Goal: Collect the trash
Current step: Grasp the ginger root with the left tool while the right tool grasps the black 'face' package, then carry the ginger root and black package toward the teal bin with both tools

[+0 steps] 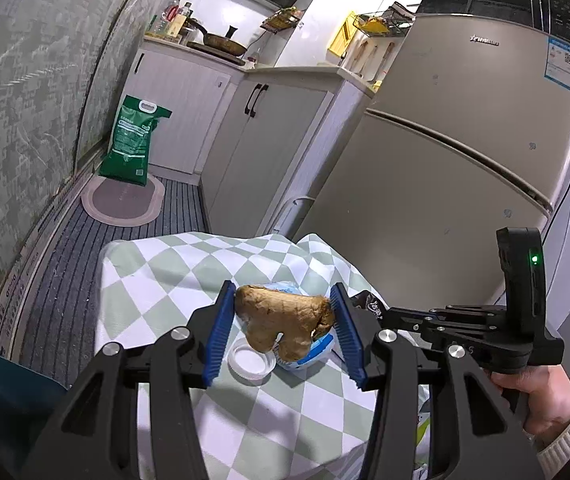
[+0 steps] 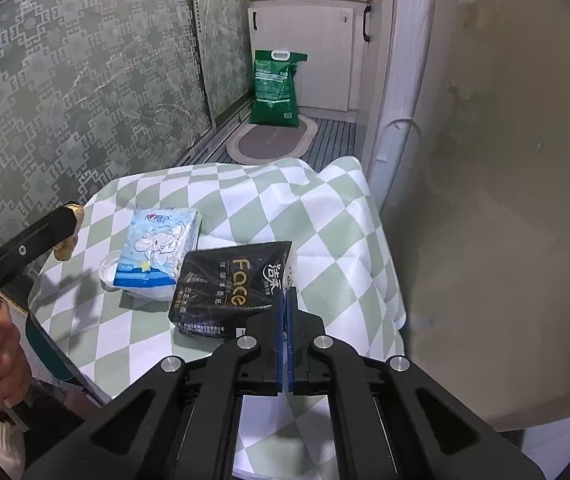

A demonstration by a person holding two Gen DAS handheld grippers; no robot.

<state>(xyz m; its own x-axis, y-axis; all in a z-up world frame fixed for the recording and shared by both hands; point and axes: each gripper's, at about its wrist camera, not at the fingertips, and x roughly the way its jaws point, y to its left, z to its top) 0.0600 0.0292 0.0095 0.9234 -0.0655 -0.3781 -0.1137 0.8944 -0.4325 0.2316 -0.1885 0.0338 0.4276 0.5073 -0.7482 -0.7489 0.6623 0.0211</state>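
So on our left side the left gripper [image 1: 283, 326] is clamped on a lumpy piece of ginger [image 1: 281, 322], blue ribbed pads [image 1: 219, 332] biting each end, and it's lifted clear above the table w/ the checkered cloth [image 1: 157, 280]. Ginger's knobbly, dry tan skin, irregular shape, so we'd keep the squeeze steady and not tilt, bc a round knob can roll out btwn flat pads.

Under it: a small clear plastic lid [image 1: 251, 362], thin and glossy, sitting on the cloth just beside a light blue tissue pack [image 2: 157, 248], soft crinkly film.

Moving right, the right gripper [image 2: 285, 312] has its pads pinched together on the corner of the black Face tissue pack [image 2: 229, 284], which lies touching the blue one. Slick wrapper, floppy body imo, so we'd lift slow and straight up or it'll slip out.

No bin in view btw. Cloth is smooth and bunched toward the fridge [image 1: 465, 152].
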